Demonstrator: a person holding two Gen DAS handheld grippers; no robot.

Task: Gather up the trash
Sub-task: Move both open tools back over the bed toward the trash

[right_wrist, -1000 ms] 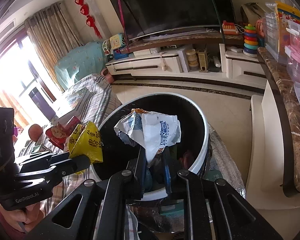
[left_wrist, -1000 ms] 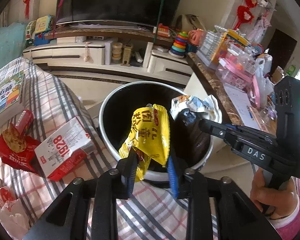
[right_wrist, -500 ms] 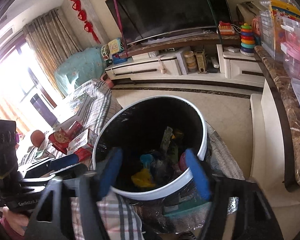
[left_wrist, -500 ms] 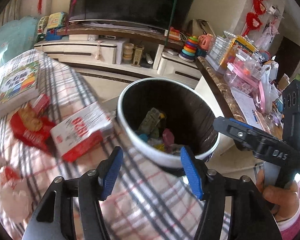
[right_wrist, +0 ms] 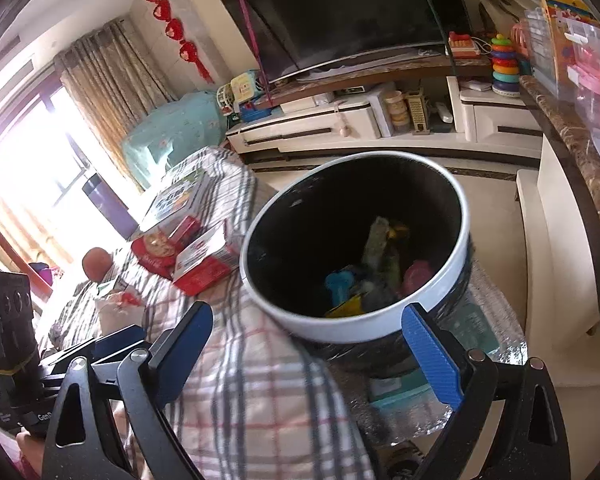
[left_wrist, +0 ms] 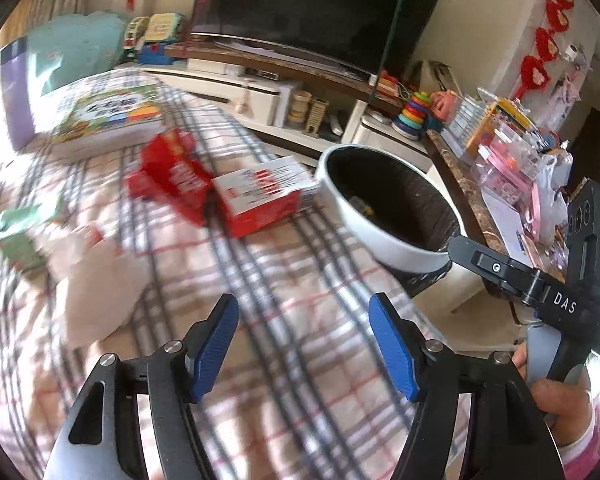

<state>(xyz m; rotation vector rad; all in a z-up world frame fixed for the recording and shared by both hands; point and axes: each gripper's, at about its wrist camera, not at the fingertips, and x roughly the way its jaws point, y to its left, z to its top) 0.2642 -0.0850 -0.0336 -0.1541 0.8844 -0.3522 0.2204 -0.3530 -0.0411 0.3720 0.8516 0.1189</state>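
A white-rimmed trash bin (right_wrist: 452, 280) with a black liner stands beside the plaid-covered table (left_wrist: 284, 344); it also shows in the left wrist view (left_wrist: 384, 240). Several wrappers (right_wrist: 364, 284) lie inside it. My left gripper (left_wrist: 304, 344) is open and empty above the cloth, left of the bin. My right gripper (right_wrist: 308, 352) is open and empty just before the bin's near rim. On the cloth lie a red-and-white carton (left_wrist: 260, 196), a red snack bag (left_wrist: 168, 180), a white crumpled bag (left_wrist: 100, 268) and a green wrapper (left_wrist: 20, 228).
A picture book (left_wrist: 108, 116) lies at the table's far end. A TV stand (right_wrist: 340, 124) with a large TV is behind. A marble counter (right_wrist: 580, 184) with toys and plastic boxes runs along the right. Foil sheet and a teal packet (right_wrist: 468, 332) lie under the bin.
Both grippers opened and let go of the yellow and the white-blue wrappers, which dropped into the bin. The left gripper then swung left over the table; the right drew back slightly.
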